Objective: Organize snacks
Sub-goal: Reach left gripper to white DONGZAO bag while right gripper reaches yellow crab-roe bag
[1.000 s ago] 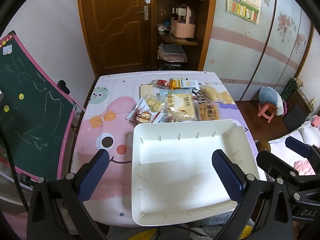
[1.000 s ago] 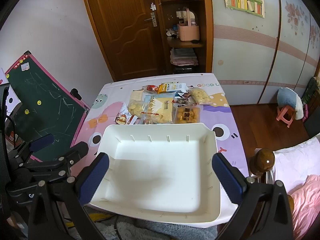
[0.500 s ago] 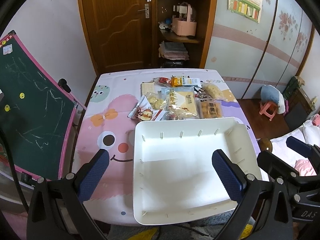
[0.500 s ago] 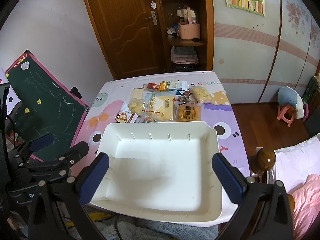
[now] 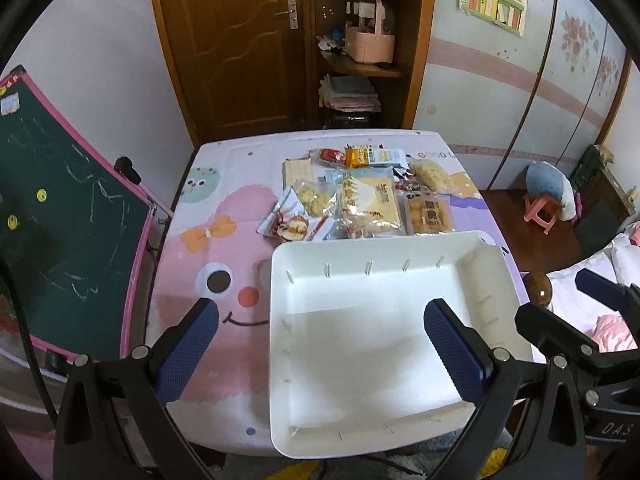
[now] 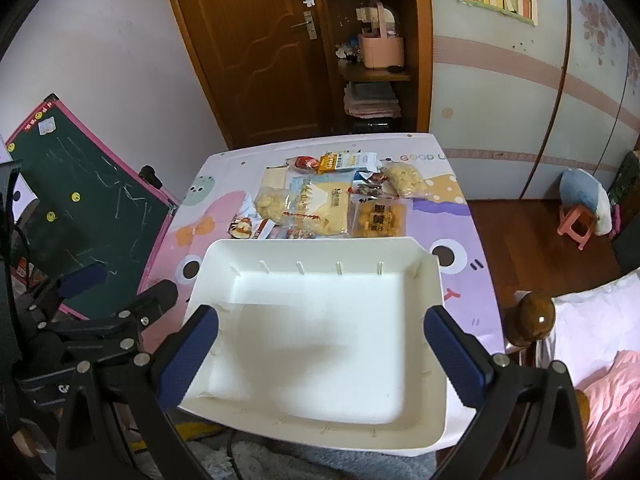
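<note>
A white empty bin [image 5: 384, 436] [image 6: 320, 246] stands at the near edge of the table. Behind it lies a cluster of snack packets: a large yellow-white bag [image 5: 370, 204] [image 6: 320, 206], an orange biscuit pack [image 5: 430, 216] [image 6: 378, 218], a clear bag of puffs [image 5: 314, 200] [image 6: 270, 202], a red-white packet [image 5: 288, 226] [image 6: 244, 228] and others. My left gripper [image 5: 320, 354] is open and empty, above the bin's left part. My right gripper [image 6: 322, 354] is open and empty, above the bin.
The table [image 5: 208, 248] has a pink and purple cartoon cloth. A green chalkboard [image 5: 60, 216] leans at the left. A wooden door and shelf [image 5: 360, 40] stand behind. A bed with a wooden post [image 6: 534, 318] is at the right.
Both grippers have drifted slightly back and up; the bin and snacks appear a little lower in view. Nothing was grasped.
</note>
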`<move>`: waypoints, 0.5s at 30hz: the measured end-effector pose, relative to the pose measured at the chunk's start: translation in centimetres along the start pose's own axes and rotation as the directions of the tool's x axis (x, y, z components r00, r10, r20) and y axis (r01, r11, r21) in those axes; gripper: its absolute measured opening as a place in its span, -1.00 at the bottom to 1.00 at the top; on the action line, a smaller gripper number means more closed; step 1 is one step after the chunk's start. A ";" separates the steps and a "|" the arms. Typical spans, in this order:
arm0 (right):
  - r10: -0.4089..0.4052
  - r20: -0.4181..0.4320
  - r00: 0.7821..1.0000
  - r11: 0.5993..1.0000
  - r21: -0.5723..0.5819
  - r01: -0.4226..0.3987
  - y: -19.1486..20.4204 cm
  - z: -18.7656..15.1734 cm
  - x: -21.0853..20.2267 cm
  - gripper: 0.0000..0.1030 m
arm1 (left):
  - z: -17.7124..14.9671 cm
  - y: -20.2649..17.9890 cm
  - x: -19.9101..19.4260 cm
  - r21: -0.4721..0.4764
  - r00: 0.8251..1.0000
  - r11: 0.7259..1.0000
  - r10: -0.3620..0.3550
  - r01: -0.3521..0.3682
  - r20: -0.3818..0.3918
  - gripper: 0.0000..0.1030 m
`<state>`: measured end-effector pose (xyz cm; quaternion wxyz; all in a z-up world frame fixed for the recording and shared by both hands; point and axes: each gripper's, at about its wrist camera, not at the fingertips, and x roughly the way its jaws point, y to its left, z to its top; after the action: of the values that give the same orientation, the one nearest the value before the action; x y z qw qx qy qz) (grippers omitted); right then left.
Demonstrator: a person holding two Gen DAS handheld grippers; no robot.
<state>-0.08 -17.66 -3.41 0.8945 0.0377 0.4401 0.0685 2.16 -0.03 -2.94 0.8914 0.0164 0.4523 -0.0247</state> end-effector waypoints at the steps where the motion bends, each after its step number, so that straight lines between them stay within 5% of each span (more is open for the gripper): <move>1: -0.008 0.005 1.000 1.000 -0.006 0.008 0.0 0.2 0.1 1.00 | 0.2 0.0 0.0 0.003 1.000 1.000 -0.001 0.001 0.004 0.98; 7: -0.048 0.053 0.997 0.998 -0.035 0.050 -0.4 2.3 -0.1 1.00 | 2.5 0.7 0.7 0.021 1.000 1.000 0.008 -0.009 0.009 0.98; 15: -0.110 0.174 0.978 0.992 -0.045 0.120 -2.4 7.5 -0.4 0.99 | 8.3 3.5 0.0 0.036 0.982 0.991 0.119 -0.125 0.144 0.98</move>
<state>5.83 -20.11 1.22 0.9323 -0.0069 0.3608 0.0252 9.04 2.99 2.01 0.9204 0.0621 0.3856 0.0189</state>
